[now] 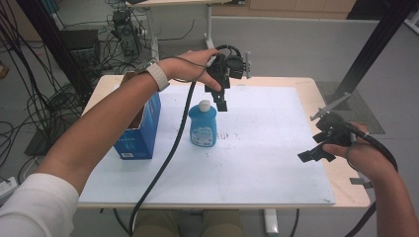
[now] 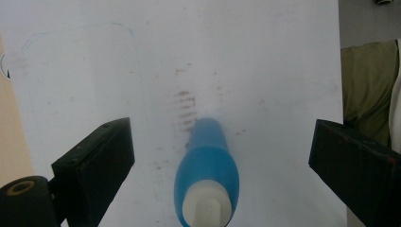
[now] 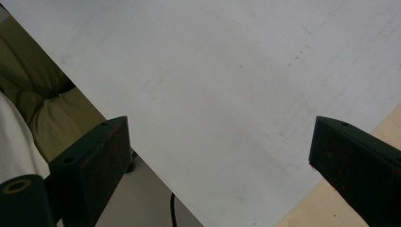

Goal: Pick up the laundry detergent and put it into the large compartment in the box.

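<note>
Hovering spread-jawed over the blue dish-soap bottle, the left gripper should next descend and pinch its white cap.

Blue bottle blurred, base cropped

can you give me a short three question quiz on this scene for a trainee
1. True or false: the left tool has its jaws closed on the blue bottle.
2. Which thing stands nearest the bottle? A) blue carton B) red mug C) metal bowl
3. Fill in: the bottle's cap is ____ in colour.

Key
1. False. In the left gripper view the jaws stand wide apart, with the bottle between and below them, untouched.
2. A. The open carton stands on the white sheet to the bottle's left in the high view.
3. White.

The right tool is open over the sheet's near right corner.
</note>
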A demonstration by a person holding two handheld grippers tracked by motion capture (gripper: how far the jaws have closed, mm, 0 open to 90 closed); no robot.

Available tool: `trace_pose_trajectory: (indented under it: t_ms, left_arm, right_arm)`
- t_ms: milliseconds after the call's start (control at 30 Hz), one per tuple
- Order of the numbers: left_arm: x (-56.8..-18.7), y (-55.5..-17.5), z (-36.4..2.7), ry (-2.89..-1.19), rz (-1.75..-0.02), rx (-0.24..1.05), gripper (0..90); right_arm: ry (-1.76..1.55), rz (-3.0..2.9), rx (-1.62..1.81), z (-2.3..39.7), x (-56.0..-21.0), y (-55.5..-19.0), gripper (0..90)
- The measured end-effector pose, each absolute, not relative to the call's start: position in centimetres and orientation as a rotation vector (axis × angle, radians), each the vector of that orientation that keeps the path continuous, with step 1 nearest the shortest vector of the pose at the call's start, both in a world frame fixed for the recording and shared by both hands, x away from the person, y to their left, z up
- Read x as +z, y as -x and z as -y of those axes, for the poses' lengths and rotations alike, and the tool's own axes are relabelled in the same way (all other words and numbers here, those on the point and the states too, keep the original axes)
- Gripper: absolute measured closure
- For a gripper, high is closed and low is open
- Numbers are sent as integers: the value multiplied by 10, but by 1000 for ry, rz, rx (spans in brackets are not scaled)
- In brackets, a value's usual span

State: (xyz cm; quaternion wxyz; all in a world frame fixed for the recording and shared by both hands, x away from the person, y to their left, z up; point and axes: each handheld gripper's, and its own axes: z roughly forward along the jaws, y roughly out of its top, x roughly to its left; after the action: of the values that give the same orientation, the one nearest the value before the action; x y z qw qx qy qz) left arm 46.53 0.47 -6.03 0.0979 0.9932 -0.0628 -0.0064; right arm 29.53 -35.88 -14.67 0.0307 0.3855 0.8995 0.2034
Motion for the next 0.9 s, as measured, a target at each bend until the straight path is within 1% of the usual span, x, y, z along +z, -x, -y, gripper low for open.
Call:
trace_pose_trajectory:
  t_ms: [900]
  left_arm:
    - [-57, -467, -13, -2922, 205, -31, 77]
  right_arm:
    - [-1186, -2776, 628, 357, -148, -299, 63]
